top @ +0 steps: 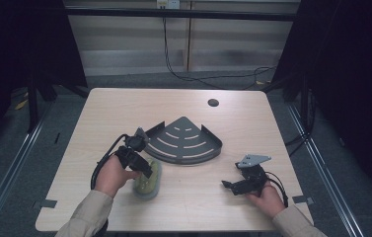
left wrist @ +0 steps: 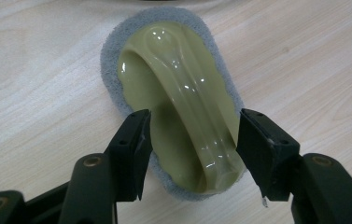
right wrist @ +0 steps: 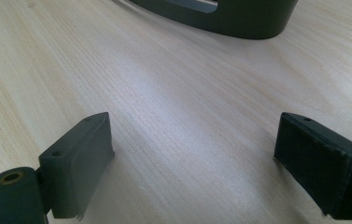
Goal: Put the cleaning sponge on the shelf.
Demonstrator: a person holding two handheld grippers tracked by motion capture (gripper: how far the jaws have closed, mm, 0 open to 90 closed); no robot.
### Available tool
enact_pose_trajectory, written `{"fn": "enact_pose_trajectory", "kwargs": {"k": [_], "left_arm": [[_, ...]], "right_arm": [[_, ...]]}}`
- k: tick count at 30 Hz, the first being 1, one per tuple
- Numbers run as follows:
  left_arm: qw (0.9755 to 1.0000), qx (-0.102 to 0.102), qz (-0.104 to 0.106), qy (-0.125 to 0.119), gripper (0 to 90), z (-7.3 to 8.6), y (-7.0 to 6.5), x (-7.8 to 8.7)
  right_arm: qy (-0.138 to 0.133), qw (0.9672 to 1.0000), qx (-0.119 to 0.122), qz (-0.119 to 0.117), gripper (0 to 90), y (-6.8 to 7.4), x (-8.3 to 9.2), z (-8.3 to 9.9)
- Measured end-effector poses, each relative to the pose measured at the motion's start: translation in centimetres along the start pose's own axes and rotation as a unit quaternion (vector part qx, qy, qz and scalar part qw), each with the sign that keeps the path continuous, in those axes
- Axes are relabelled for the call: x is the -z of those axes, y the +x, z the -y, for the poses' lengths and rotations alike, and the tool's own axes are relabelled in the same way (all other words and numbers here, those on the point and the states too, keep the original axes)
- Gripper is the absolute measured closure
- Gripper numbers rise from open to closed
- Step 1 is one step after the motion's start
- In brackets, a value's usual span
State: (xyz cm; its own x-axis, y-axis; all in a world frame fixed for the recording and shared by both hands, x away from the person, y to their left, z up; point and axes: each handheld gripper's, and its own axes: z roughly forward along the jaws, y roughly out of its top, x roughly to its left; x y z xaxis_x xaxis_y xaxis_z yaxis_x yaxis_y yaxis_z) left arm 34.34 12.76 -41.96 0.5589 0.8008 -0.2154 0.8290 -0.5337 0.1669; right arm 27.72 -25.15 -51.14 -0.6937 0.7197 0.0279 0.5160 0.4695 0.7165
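A scrubbing pad with a glossy olive-green handle and a grey sponge base (top: 150, 183) (left wrist: 183, 88) lies flat on the wooden table, at the front left. My left gripper (top: 143, 170) (left wrist: 194, 126) reaches down over it. Its jaws stand on either side of the near end of the handle, and a gap shows between the left pad and the handle's ridge. My right gripper (top: 229, 186) (right wrist: 192, 140) rests low at the front right, its jaws wide apart over bare wood with nothing between them.
A dark grey fan-shaped corner shelf (top: 212, 149) (right wrist: 248, 25) with slots and a raised rim lies in the middle of the table, just beyond both grippers. A round cable hole (top: 213, 102) sits near the far edge. Cables run along the floor behind.
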Motion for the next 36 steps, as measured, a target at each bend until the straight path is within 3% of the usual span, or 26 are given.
{"fn": "enact_pose_trajectory", "kwargs": {"k": [6,8,15,21,36], "left_arm": [[1.0000,0.005,0.003,0.004,51.5,0.0,-0.1,-0.1],[1.0000,0.005,-0.001,0.009,59.3,0.0,0.0,-0.1],[0.9998,0.001,-0.011,0.014,70.8,0.2,0.5,0.2],[0.9993,-0.010,-0.034,0.011,71.8,0.2,0.6,0.8],[0.9992,-0.027,-0.030,0.007,72.0,0.7,1.8,3.0]], "right_arm": [[0.000,1.0000,0.000,0.000,10.9,0.0,0.0,0.0],[0.000,1.0000,0.000,0.000,10.9,0.0,0.0,0.0],[0.000,1.0000,0.000,0.001,10.9,0.0,0.0,0.0],[0.000,1.0000,0.000,0.001,10.9,0.0,0.0,0.0],[0.000,1.0000,0.000,0.001,10.9,0.0,0.0,0.0]]}}
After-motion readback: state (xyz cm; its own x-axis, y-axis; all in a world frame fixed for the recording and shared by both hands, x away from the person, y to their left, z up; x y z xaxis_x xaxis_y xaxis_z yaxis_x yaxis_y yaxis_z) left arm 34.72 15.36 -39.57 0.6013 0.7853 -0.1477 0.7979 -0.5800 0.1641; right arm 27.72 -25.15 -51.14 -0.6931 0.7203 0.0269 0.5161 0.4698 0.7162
